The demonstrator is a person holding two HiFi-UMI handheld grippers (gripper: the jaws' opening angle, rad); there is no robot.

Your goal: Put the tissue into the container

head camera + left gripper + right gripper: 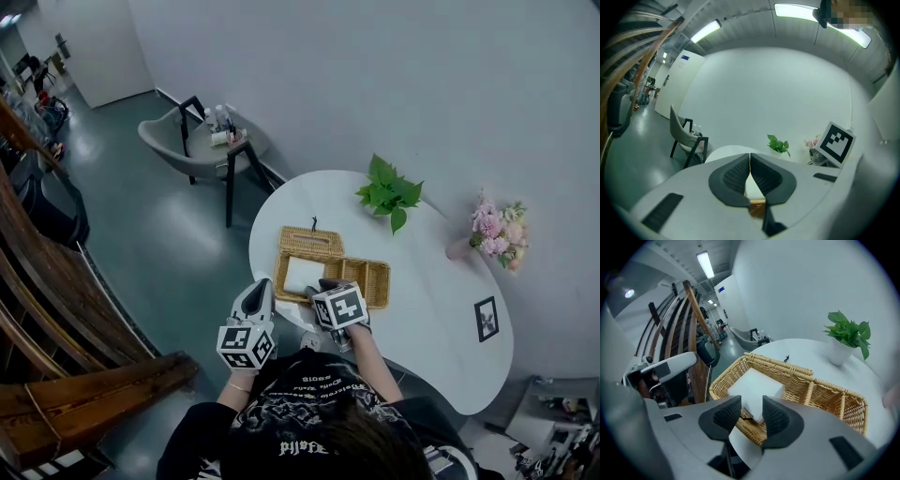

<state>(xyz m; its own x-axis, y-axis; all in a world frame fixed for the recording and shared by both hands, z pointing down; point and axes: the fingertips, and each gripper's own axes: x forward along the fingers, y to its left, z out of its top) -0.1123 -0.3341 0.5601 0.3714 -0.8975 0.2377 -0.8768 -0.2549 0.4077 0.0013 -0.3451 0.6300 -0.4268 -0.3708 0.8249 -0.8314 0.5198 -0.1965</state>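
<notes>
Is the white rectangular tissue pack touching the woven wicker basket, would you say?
Touching: right gripper view shows the tissue pack resting on the wicker basket's floor.

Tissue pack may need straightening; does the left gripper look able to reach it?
Probably yes: the left gripper sits beside the open basket, near the tissue pack; its jaws are shut, though.

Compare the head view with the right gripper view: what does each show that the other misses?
Only the head view: the pink flowers and the small picture frame on the table's far side. Only the right gripper view: the right gripper with its jaws apart, not pressing the tissue pack, and a ceiling light. Both: the tissue pack lying in the wicker basket's end compartment, the potted plant and the white table.
</notes>
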